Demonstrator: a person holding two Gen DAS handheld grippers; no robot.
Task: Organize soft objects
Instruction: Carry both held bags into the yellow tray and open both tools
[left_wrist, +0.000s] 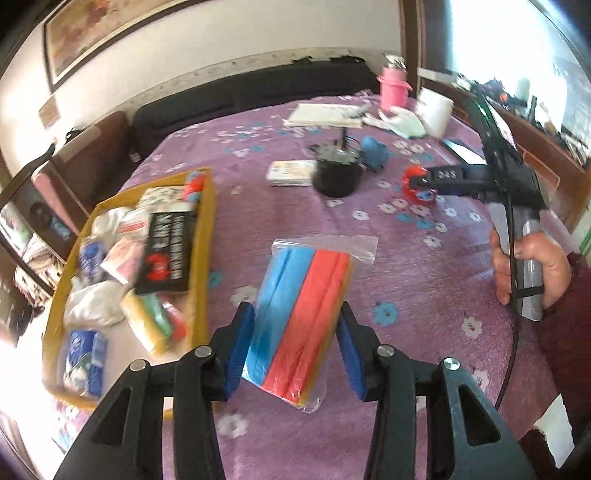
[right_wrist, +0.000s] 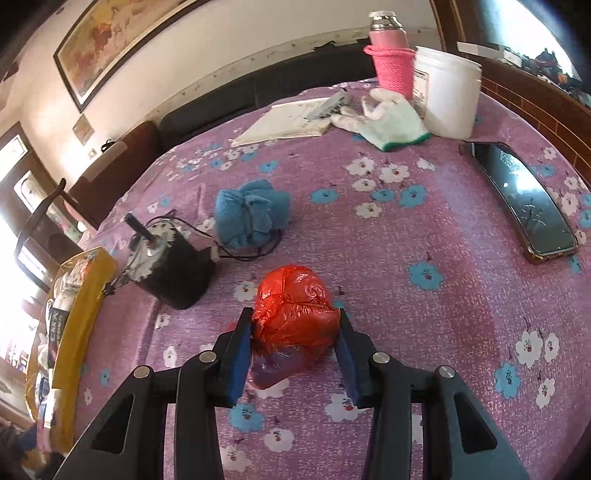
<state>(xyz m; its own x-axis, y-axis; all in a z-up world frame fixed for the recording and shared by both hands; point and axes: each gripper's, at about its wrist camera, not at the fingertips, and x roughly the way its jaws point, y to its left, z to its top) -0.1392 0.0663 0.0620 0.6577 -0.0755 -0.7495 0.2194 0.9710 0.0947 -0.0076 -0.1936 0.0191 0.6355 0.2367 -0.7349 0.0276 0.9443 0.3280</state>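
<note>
A clear bag of blue, red and yellow sponges (left_wrist: 295, 280) is tilted between the blue pads of my left gripper (left_wrist: 295, 317), which is shut on it. Left of it stands a yellow box (left_wrist: 205, 258) crammed with several soft packets and cloths. My right gripper (right_wrist: 294, 321) is shut on a crumpled red plastic bundle (right_wrist: 291, 299) that rests on the purple flowered cloth (right_wrist: 424, 332). In the left wrist view that right gripper (left_wrist: 424, 184) shows at the right, held by a hand (left_wrist: 532, 266). A rolled blue towel (right_wrist: 251, 218) lies beyond the bundle.
A black motor (right_wrist: 170, 269) with a cord stands between the yellow box (right_wrist: 85, 295) and the towel. Farther back are papers (right_wrist: 288, 122), a white glove (right_wrist: 388, 118), a white tub (right_wrist: 447, 96) and a pink flask (right_wrist: 391, 62). A phone (right_wrist: 528, 199) lies at the right.
</note>
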